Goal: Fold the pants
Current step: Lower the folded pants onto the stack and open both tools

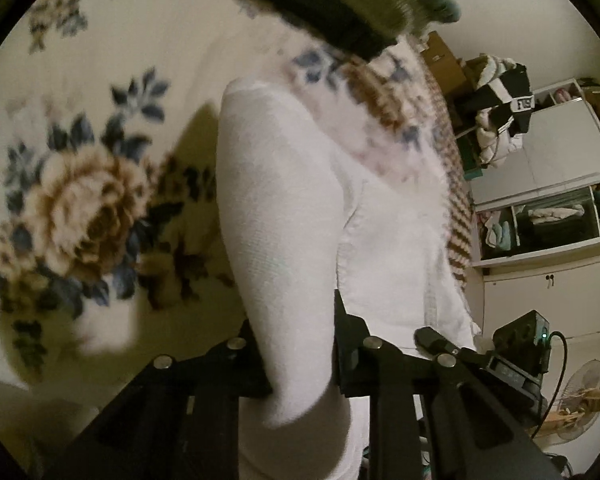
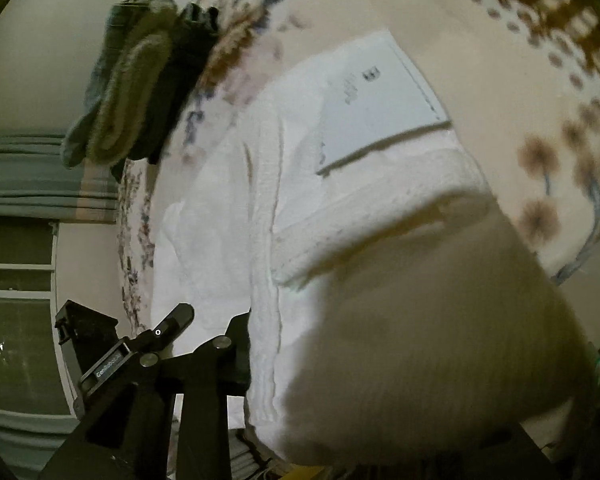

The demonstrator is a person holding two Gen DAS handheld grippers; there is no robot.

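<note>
Left tool [image 1: 302,356] clamps white knit pants [image 1: 284,200] between its fingers; right tool [image 2: 260,360] grip unclear, pants draped over it above floral bedspread [image 1: 80,200].

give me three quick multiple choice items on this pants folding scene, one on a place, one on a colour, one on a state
1. Where do the pants lie?
A. on a floral blanket
B. on a wooden floor
C. in a basket

2. What colour are the pants?
A. black
B. white
C. red

3. What is the left gripper doing?
A. hanging open, clear of any cloth
B. shut on the pants
C. shut on a hanger

Answers:
1 A, the blanket with brown and blue flowers spreads under the cloth in both views.
2 B, the fabric reads white in both views.
3 B, white cloth runs between its two black fingers in the left wrist view. In the right wrist view cloth drapes over the right gripper, so its grip cannot be judged.
</note>
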